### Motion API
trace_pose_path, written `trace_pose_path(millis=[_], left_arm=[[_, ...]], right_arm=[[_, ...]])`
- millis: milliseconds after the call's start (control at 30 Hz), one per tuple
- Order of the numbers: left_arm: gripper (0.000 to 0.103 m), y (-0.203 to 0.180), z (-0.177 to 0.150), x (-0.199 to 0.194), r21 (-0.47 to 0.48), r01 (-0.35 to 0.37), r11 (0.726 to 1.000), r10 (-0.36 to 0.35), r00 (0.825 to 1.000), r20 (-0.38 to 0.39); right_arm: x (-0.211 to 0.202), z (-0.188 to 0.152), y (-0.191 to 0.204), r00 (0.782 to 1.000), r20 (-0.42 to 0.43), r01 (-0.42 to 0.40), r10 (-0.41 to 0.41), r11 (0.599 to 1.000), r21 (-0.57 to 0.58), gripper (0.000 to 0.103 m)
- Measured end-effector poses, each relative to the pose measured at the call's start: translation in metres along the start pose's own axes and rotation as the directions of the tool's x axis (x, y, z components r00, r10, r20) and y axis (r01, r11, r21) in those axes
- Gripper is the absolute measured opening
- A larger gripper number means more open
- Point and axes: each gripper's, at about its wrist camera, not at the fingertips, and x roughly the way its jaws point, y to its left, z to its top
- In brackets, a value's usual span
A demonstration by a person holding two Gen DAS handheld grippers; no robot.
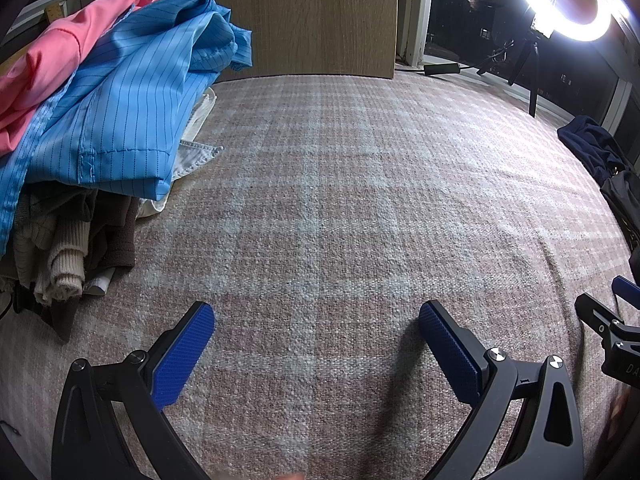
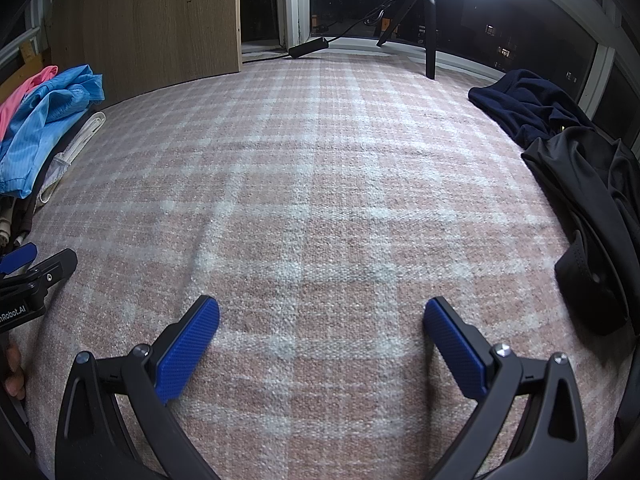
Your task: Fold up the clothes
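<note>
Pink plaid cloth covers the bed [image 1: 340, 184], and the stretch in front of both grippers holds no garment.

Risk first. At ten o'clock in the left view sits a loose pile [image 1: 100, 128]: a pink top [image 1: 44, 64] uppermost, a blue striped shirt [image 1: 120, 96] draped over it, beige and brown knits [image 1: 68, 248] crushed below. Pulling the shirt by one edge would likely drag the pink top along, or tip the knits off the heap, since the layers overlap and nothing pins them. A grab taken too deep could also catch two garments at once. The plaid cover itself is slack enough to be pinched up with a garment if the fingers come down flat.

Left gripper [image 1: 316, 320]: its blue fingers [image 1: 184, 356] stand wide apart, holding nothing, low over the cover. The pile lies up and to the left of them, near but not touching.

Right gripper [image 2: 320, 320]: fingers [image 2: 188, 348] likewise spread and unloaded. In its view the pile shows small at nine to ten o'clock, well apart. Dark clothes lie at two to three o'clock: a navy piece [image 2: 524, 108] farther back and a black one [image 2: 588, 184] nearer, close beside the right finger but not touching it. Their dark folds run together under the ring light [image 1: 576, 12], so picking out a single hem there looks difficult.
</note>
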Motion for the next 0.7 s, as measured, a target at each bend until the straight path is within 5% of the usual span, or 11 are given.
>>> trace_pose_path(millis=[367, 700], left_arm=[[0.103, 0.001, 0.001, 0.000, -0.016, 0.010, 1.000, -0.010, 1.000, -0.006], [0.101, 0.033, 0.024, -0.006, -0.043, 0.086, 0.995, -0.088, 0.994, -0.063]], right_arm=[[0.001, 0.001, 0.000, 1.000, 0.001, -0.001, 0.001, 1.000, 0.004, 0.103], [0.004, 0.008, 0.000, 0.998, -0.061, 0.025, -0.023, 0.999, 0.029, 0.103]])
